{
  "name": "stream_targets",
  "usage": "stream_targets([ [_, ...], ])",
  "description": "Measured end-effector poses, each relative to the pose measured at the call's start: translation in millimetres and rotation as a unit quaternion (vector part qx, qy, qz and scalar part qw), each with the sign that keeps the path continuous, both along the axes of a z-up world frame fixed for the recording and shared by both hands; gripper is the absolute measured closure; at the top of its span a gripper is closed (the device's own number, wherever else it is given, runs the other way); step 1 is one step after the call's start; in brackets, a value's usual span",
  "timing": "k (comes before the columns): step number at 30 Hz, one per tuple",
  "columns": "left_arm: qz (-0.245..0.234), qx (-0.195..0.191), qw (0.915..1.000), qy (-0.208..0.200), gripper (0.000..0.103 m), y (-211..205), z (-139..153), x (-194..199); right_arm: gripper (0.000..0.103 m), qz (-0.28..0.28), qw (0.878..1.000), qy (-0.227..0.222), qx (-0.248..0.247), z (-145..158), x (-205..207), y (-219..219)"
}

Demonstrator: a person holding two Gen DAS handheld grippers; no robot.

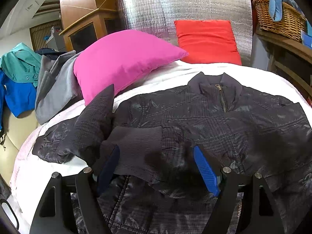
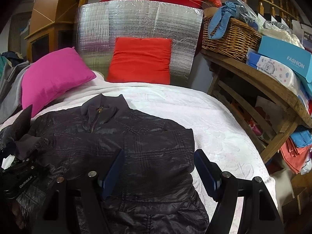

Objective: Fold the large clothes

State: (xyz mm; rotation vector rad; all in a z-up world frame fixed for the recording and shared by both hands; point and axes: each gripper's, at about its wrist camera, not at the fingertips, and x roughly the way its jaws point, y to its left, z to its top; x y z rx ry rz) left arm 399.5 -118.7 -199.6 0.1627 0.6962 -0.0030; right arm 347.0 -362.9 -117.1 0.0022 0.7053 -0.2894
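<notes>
A dark plaid zip-up jacket (image 1: 214,120) lies face up on a white bedspread (image 1: 175,74), collar toward the pillows. Its left sleeve is folded across the chest, and the ribbed cuff (image 1: 136,144) lies between my left gripper's blue fingers. My left gripper (image 1: 156,152) is open just above the cuff. In the right wrist view the jacket (image 2: 136,140) has its right side folded in to a straight edge. My right gripper (image 2: 159,156) is open and empty over that edge. The left gripper's body shows at the left edge of the right wrist view (image 2: 19,177).
A pink pillow (image 1: 120,62) and a red pillow (image 1: 206,41) lean at the head of the bed against a silver foil panel (image 1: 175,9). Grey, teal and blue clothes (image 1: 29,81) are piled left. A wooden shelf (image 2: 273,97) with a wicker basket (image 2: 228,37) and boxes stands right.
</notes>
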Motion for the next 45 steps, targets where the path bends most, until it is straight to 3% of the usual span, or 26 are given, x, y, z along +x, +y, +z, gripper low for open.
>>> stream_targets([
  [36,-0.006,-0.004,0.9999,-0.012,0.024,5.8,12.2,-5.8,0.026,0.031,0.999,0.012,-0.012,-4.4,0.9,22.4],
  [40,-0.006,-0.020,0.9991,-0.036,0.024,28.2,33.0,-15.0,0.025,0.055,0.993,0.067,0.074,-32.7,20.3,9.3],
  [45,0.058,-0.044,0.9952,-0.065,0.020,102.9,57.3,-16.6,0.026,0.065,0.971,0.112,0.201,-65.7,37.6,-4.8],
])
